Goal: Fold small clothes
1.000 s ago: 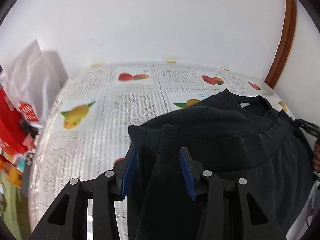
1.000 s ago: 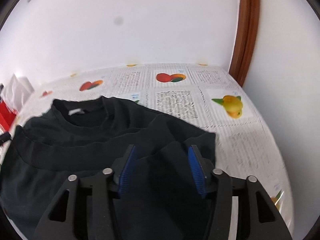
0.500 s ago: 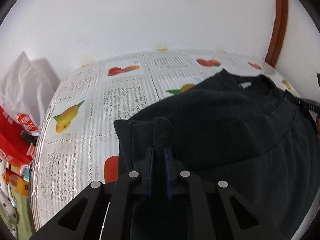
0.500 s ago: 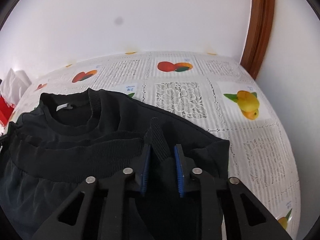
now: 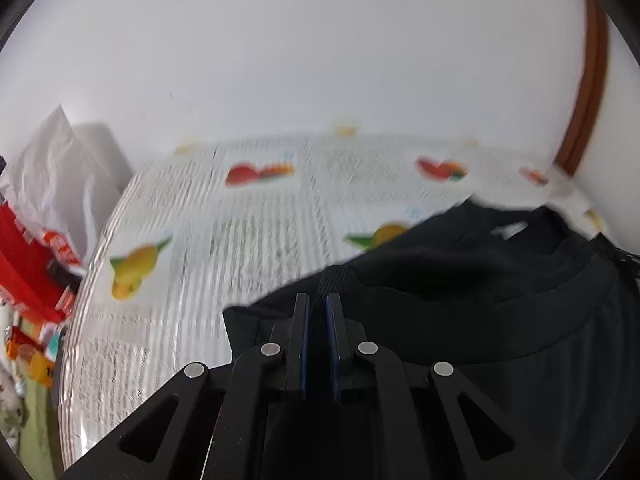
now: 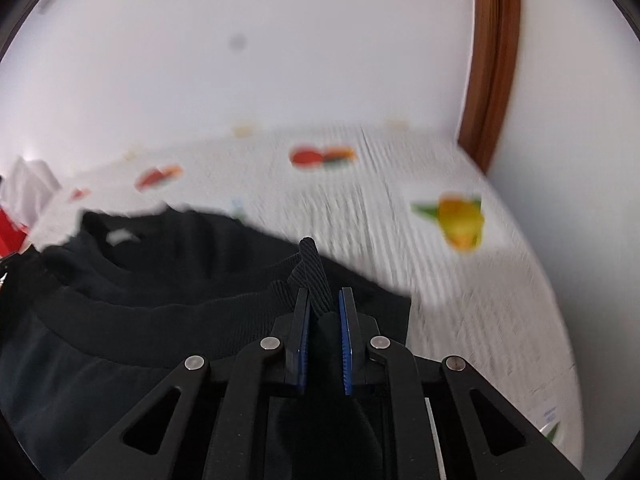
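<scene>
- White walls stand behind a table (image 5: 248, 240) with a cloth that has fruit pictures on it, and a brown door frame (image 6: 492, 80) is at the far right.
- One second ago both grippers were wide open over the black sweatshirt (image 5: 500, 304). Now both are pressed together on it.
- On the left side, the left gripper (image 5: 318, 312) pinches a ribbed cuff of the sweatshirt between its blue pads. A bit of the cuff sticks up just past the tips.
- On the right side, the right gripper (image 6: 324, 304) pinches the other ribbed cuff (image 6: 314, 268) the same way, and that cuff pokes up too.
- Both views are blurry now, and the cloth near the grippers looks raised, so I think the sleeves are being lifted off the table.
- The sweatshirt lies on the near part of the table, with its neck hole (image 6: 132, 240) pointing to the far wall.
- This looks like the start of a fold, with both sleeves held and ready to be moved over the body.
- Past the left edge of the table sit a white bag (image 5: 52, 176) and red packs (image 5: 28, 264).
</scene>
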A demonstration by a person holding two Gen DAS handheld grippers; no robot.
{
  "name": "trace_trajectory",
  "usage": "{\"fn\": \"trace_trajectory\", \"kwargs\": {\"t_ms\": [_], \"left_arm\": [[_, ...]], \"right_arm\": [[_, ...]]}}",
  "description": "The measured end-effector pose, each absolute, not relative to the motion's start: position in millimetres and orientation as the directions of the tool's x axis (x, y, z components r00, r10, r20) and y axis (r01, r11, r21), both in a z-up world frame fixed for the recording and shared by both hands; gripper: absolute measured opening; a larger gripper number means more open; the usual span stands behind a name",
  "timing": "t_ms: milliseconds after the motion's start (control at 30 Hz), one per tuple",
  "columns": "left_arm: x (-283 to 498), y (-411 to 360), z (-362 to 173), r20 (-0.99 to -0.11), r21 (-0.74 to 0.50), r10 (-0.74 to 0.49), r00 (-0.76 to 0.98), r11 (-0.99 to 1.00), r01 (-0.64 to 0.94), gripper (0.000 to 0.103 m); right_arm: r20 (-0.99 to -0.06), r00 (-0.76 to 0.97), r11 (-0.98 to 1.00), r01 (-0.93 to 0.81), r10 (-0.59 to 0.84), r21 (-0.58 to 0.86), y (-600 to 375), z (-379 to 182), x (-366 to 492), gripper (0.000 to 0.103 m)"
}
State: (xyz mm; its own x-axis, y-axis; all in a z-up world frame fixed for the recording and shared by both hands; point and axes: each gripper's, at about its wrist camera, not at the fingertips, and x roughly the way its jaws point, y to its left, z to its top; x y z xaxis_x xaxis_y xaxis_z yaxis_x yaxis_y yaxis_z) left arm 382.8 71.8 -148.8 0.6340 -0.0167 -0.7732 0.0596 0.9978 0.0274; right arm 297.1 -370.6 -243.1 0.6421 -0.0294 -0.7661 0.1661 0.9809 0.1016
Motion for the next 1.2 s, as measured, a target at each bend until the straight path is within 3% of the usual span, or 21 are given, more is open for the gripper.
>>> {"fn": "trace_trajectory", "kwargs": {"t_ms": [233,333,567,800,900,1200], "left_arm": [[381.6,74.7,-157.0,-0.802,0.005,-0.020,0.596,0.999,0.040,0.012],[372.2,75.2,-151.3,-0.802,-0.003,-0.030,0.597,0.999,0.046,0.012],[333.5,74.2,-142.3,-0.805,0.042,-0.016,0.594,0.996,0.084,0.014],[279.7,94.6,-146.5,-0.823,-0.030,-0.078,0.563,0.995,0.094,0.038],[254.8,113.4,-150.4,-0.823,-0.082,-0.115,0.557,0.993,0.084,0.066],[218.2,153.8,-169.7,-0.811,-0.209,-0.190,0.553,0.977,0.029,0.066]], "right_arm": [[-0.786,0.616,0.984,0.165,-0.051,0.066,-365.9,-235.4,286.0,0.021],[-0.775,0.626,0.983,0.182,-0.090,0.032,-361.1,-226.4,262.9,0.036],[-0.785,0.613,0.970,0.234,-0.090,0.071,-369.8,-221.3,185.6,0.051],[-0.805,0.588,0.951,0.287,-0.078,0.118,-371.1,-228.5,121.0,0.055],[-0.798,0.600,0.946,0.286,-0.052,0.153,-369.0,-226.1,102.9,0.057],[-0.782,0.622,0.952,0.259,-0.037,0.161,-366.7,-236.1,121.8,0.059]]}}
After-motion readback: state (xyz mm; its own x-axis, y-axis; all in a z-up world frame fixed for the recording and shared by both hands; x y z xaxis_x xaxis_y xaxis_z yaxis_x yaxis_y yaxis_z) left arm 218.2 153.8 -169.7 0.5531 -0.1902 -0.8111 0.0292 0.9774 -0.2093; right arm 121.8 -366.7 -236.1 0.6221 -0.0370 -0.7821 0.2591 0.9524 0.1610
